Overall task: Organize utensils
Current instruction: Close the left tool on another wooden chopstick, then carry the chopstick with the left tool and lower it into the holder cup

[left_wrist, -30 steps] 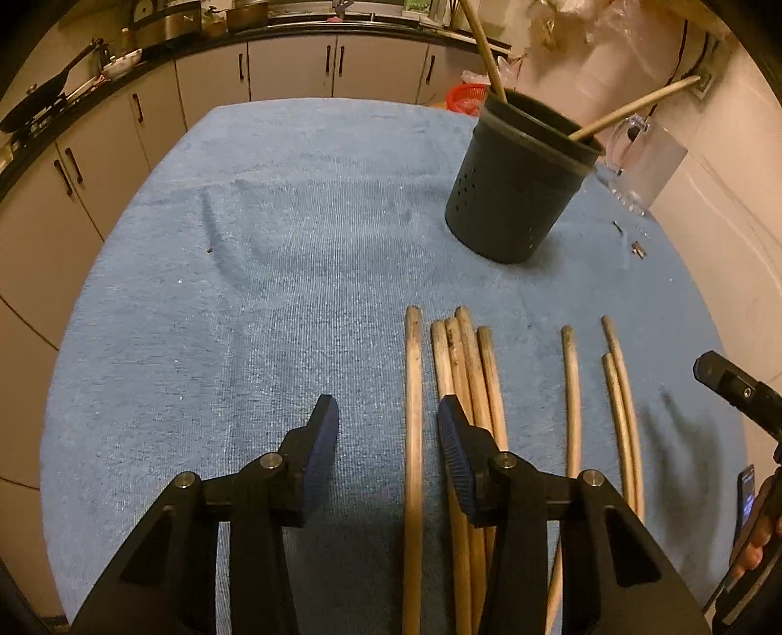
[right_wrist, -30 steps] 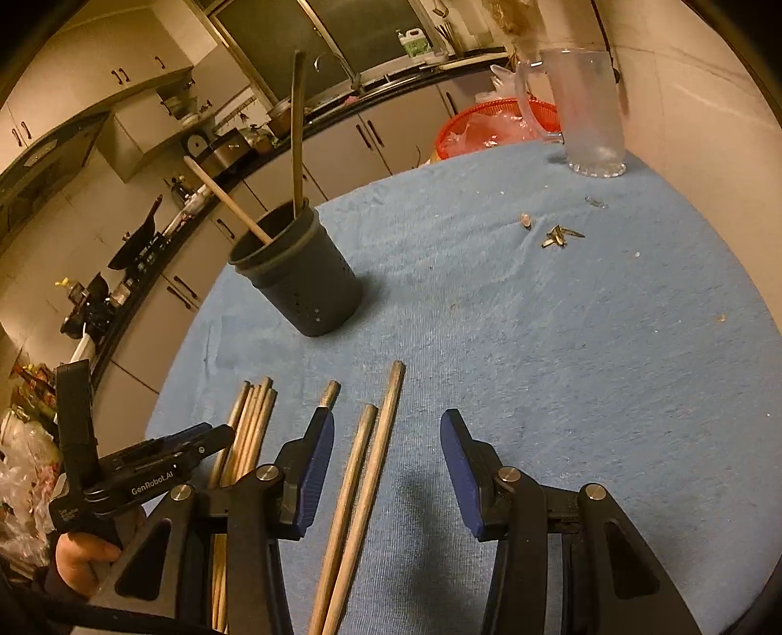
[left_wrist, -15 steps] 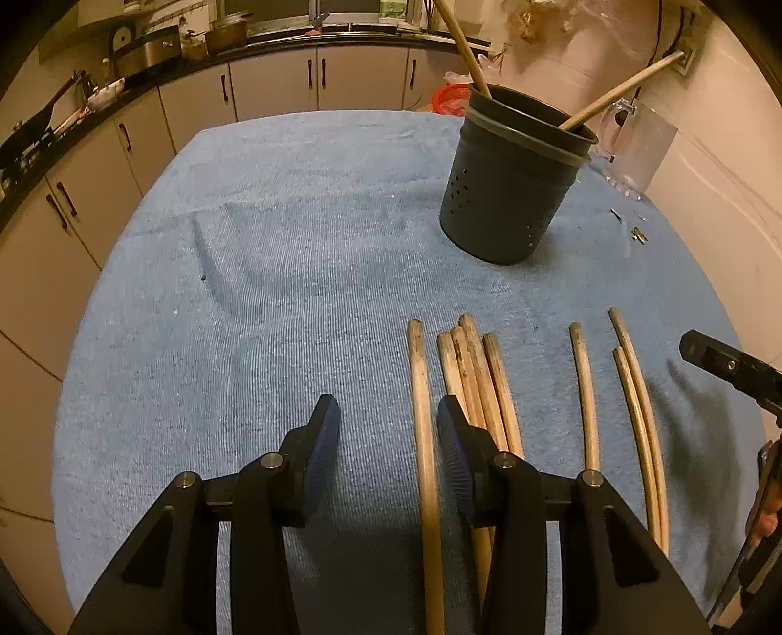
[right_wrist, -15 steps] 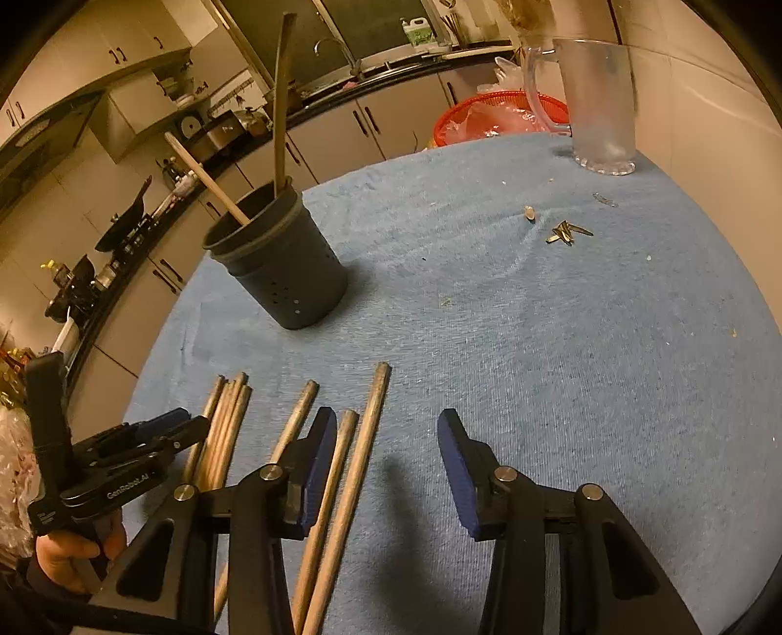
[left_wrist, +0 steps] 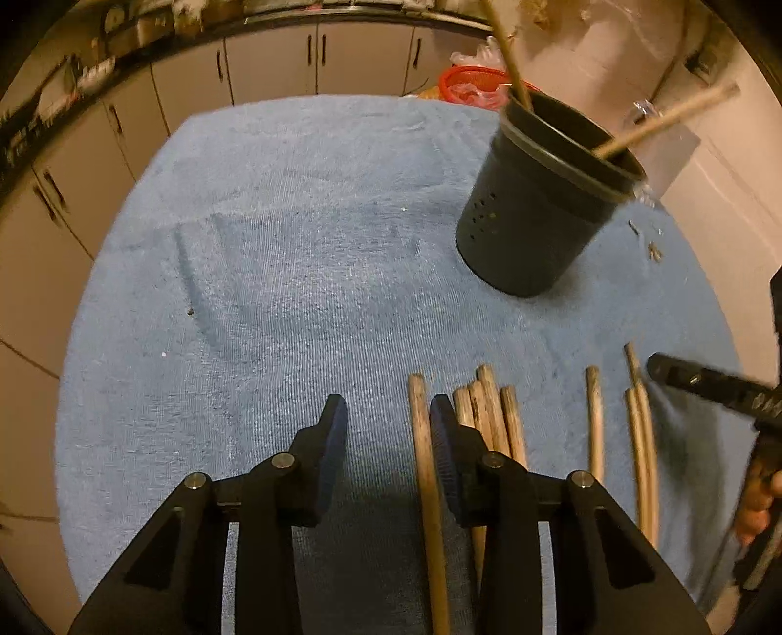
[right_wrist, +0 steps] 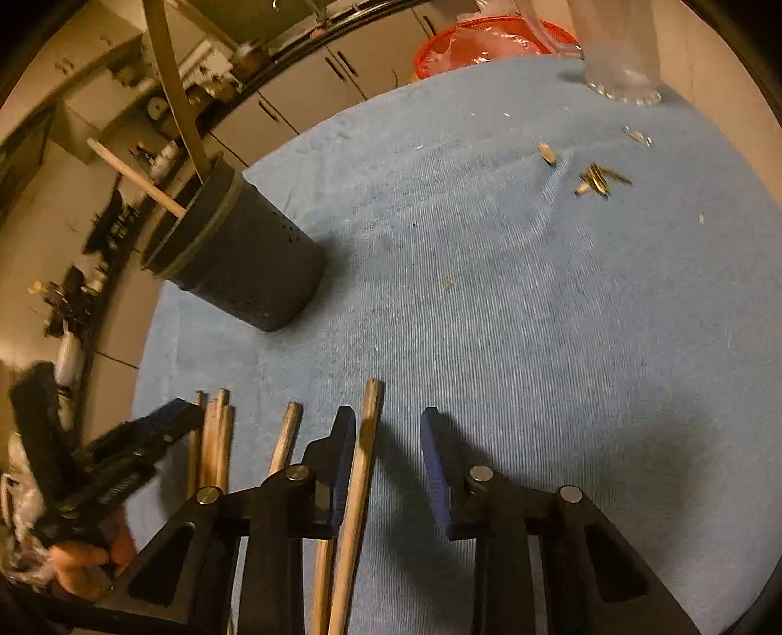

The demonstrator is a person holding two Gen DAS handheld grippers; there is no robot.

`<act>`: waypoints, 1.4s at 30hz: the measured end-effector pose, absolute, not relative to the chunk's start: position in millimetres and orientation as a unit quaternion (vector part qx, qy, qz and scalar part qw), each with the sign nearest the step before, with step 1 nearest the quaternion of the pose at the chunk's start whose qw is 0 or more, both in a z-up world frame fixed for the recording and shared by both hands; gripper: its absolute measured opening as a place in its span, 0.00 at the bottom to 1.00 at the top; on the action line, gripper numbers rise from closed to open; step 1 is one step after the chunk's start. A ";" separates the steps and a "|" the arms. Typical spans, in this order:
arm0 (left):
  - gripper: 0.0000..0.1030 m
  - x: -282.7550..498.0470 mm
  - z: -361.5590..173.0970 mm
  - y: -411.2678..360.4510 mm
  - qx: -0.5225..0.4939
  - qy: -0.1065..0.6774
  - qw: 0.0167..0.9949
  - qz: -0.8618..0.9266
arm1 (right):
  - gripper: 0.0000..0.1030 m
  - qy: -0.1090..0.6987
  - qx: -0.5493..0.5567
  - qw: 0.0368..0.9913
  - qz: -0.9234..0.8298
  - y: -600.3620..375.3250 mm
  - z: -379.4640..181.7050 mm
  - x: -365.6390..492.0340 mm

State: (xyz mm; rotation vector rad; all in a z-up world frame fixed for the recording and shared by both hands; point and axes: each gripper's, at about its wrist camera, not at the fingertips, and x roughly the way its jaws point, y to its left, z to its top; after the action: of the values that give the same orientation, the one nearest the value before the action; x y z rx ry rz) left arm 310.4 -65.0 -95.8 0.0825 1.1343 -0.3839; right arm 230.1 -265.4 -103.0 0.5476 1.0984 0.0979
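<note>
Several wooden sticks (left_wrist: pixel 488 415) lie side by side on the blue cloth (left_wrist: pixel 293 273). A dark perforated holder (left_wrist: pixel 537 210) stands at the back with two sticks in it; it also shows in the right wrist view (right_wrist: pixel 244 264). My left gripper (left_wrist: pixel 388 420) is open low over the cloth, and the leftmost stick (left_wrist: pixel 423 449) lies between its jaws close to the right one. My right gripper (right_wrist: pixel 386 430) is open, and the rightmost stick (right_wrist: pixel 364 449) lies between its jaws beside the left one.
A clear glass jug (right_wrist: pixel 620 53) and a red basket (right_wrist: pixel 469 44) stand at the cloth's far edge. Small scraps (right_wrist: pixel 596 180) lie near the jug. Kitchen cabinets (left_wrist: pixel 273 58) run behind the table.
Both grippers have moved forward and lower over the sticks. The left one has shifted left so the leftmost stick sits by its right jaw; the right one now straddles the rightmost stick.
</note>
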 end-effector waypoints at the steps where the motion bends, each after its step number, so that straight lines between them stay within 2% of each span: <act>1: 0.33 313.7 -95.5 -63.5 0.033 0.539 0.822 -0.181 | 0.29 0.521 0.244 0.817 0.042 -262.1 -101.4 233.5; 8: 0.33 331.5 -94.3 -74.8 0.046 0.563 0.808 -0.166 | 0.28 0.555 0.132 0.821 0.011 -226.8 -93.5 249.8; 11: 0.33 331.2 -95.0 -85.3 0.071 0.568 0.806 -0.150 | 0.18 0.553 0.105 0.827 0.004 -219.8 -92.6 250.9; 12: 0.31 330.9 -95.2 -88.6 0.082 0.568 0.806 -0.144 | 0.14 0.551 0.102 0.828 0.001 -220.6 -92.8 250.2; 15: 0.09 328.0 -94.5 -95.9 0.092 0.568 0.806 -0.140 | 0.09 0.544 0.111 0.832 0.006 -227.9 -93.8 246.9; 16: 0.08 328.2 -94.3 -94.4 0.084 0.572 0.803 -0.144 | 0.08 0.542 0.116 0.832 0.007 -230.6 -94.0 245.3; 24: 0.07 317.7 -98.1 -85.9 0.066 0.582 0.793 -0.166 | 0.09 0.545 0.168 0.820 0.043 -242.6 -99.0 244.0; 33: 0.07 320.7 -97.6 -92.1 0.070 0.587 0.791 -0.158 | 0.08 0.560 0.136 0.816 0.040 -231.9 -96.8 252.2; 38: 0.06 307.0 -93.6 -92.6 0.047 0.567 0.807 -0.161 | 0.07 0.535 0.146 0.831 0.045 -228.3 -90.7 244.1; 42: 0.06 294.5 -71.0 -76.0 0.011 0.531 0.830 -0.171 | 0.07 0.496 0.156 0.852 0.060 -230.0 -64.3 224.9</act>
State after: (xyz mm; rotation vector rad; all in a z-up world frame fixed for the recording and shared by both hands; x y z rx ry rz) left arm 294.5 -76.0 -71.0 0.0226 1.1275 -0.3636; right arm 224.9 -230.0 -64.3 0.3286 1.0451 0.1270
